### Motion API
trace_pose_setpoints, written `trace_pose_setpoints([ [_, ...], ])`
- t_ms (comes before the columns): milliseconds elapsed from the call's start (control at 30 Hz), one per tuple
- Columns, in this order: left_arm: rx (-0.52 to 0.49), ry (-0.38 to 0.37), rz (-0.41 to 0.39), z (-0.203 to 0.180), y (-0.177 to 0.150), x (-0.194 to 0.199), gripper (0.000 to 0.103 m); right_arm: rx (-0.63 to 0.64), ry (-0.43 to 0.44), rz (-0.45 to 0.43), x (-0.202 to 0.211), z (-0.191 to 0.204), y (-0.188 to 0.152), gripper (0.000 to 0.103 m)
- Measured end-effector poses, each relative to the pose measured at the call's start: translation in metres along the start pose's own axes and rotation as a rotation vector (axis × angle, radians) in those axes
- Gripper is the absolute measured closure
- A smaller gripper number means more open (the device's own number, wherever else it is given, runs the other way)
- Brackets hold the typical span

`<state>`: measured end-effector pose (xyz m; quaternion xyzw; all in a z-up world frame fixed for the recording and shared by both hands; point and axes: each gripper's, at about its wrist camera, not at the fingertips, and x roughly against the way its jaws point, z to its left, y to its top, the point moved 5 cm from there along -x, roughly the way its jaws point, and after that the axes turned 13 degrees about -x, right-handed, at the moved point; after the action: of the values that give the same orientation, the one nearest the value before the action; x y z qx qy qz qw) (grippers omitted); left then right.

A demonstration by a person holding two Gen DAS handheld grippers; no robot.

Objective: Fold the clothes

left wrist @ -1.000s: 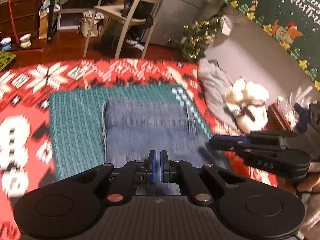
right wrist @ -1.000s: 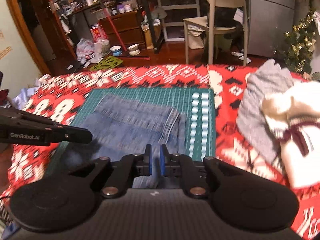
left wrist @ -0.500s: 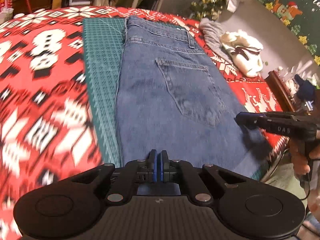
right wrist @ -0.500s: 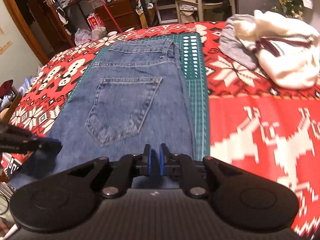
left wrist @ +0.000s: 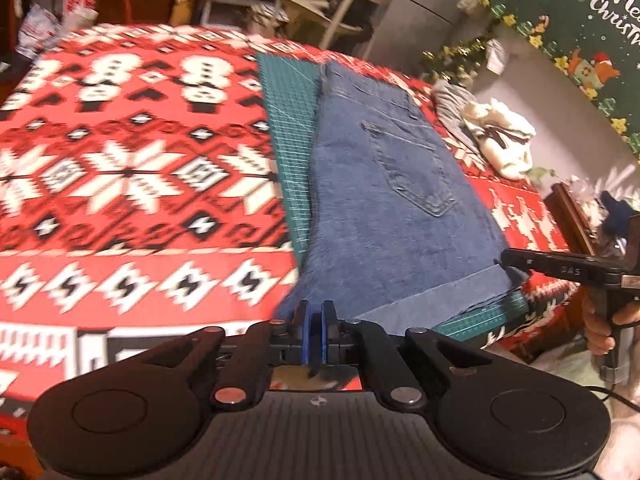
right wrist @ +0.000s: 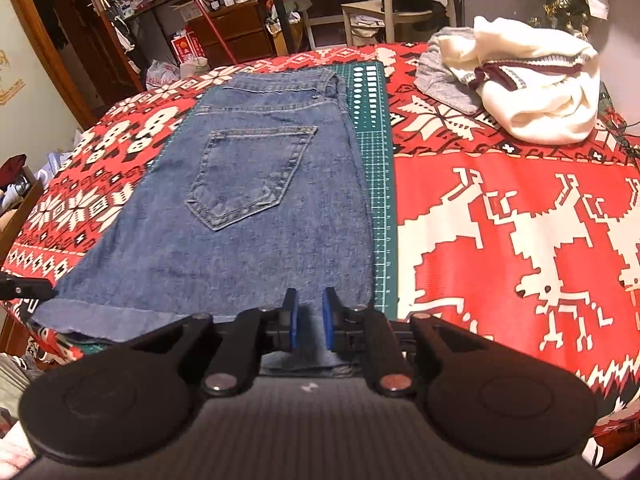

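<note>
Blue jeans [right wrist: 248,240] lie flat on a green cutting mat [right wrist: 380,184], back pocket up, waistband at the far end. My left gripper [left wrist: 316,320] is shut on the near left corner of the jeans [left wrist: 384,208]; denim bunches around its blue pads. In the right wrist view its tip [right wrist: 28,290] sits at that corner. My right gripper [right wrist: 308,316] is at the near right hem, jaws opening, denim lying between the pads without being pressed. From the left wrist view it [left wrist: 506,260] shows side-on, held by a hand.
A red patterned Christmas cloth [right wrist: 500,220] covers the table. A white sweater [right wrist: 540,92] lies on a grey garment [right wrist: 440,80] at the far right. A chair, shelves and clutter stand beyond the table. A wooden edge [left wrist: 568,216] borders the right side.
Both grippers have drawn back toward the near table edge, and the jeans now lie stretched out with the pocket showing. The right jaws have parted.
</note>
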<state>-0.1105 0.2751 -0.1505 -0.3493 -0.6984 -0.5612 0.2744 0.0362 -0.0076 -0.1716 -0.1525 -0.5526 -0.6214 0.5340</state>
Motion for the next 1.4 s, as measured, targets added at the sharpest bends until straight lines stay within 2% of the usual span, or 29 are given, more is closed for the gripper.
trace_pose_setpoints([
  [200, 0.053, 0.031, 0.007, 0.011, -0.03, 0.008, 0.099, 0.024, 0.037, -0.008, 0.009, 0.019, -0.006, 0.085],
  [300, 0.031, 0.031, 0.02, 0.002, -0.037, 0.001, 0.099, 0.067, 0.068, 0.001, 0.011, 0.036, -0.011, 0.082],
  [533, 0.04, 0.009, -0.063, -0.013, -0.023, 0.006, 0.099, 0.184, 0.133, 0.027, 0.014, 0.084, -0.033, 0.078],
  [667, 0.08, -0.001, -0.109, -0.011, -0.016, 0.012, 0.095, 0.278, 0.179, 0.038, 0.013, 0.116, -0.048, 0.071],
  [833, 0.103, -0.012, -0.138, -0.009, -0.01, 0.012, 0.095, 0.388, 0.228, 0.068, 0.005, 0.152, -0.063, 0.068],
  [967, 0.113, -0.028, -0.145, -0.006, -0.006, 0.008, 0.095, 0.442, 0.252, 0.072, -0.004, 0.175, -0.067, 0.058],
  [1133, 0.141, -0.045, -0.149, -0.001, -0.006, 0.006, 0.095, 0.478, 0.297, 0.08, -0.012, 0.197, -0.066, 0.057],
  [1233, 0.135, -0.04, -0.148, -0.001, -0.006, 0.007, 0.095, 0.477, 0.302, 0.077, -0.02, 0.205, -0.064, 0.061],
  [1267, 0.13, -0.036, -0.146, -0.001, -0.007, 0.007, 0.095, 0.475, 0.292, 0.08, -0.025, 0.206, -0.063, 0.078],
  [1300, 0.123, -0.032, -0.144, -0.002, -0.007, 0.008, 0.095, 0.465, 0.295, 0.083, -0.027, 0.206, -0.061, 0.087],
  [1400, 0.062, -0.002, -0.126, -0.008, -0.012, 0.011, 0.095, 0.43, 0.3, 0.081, -0.032, 0.206, -0.052, 0.091],
])
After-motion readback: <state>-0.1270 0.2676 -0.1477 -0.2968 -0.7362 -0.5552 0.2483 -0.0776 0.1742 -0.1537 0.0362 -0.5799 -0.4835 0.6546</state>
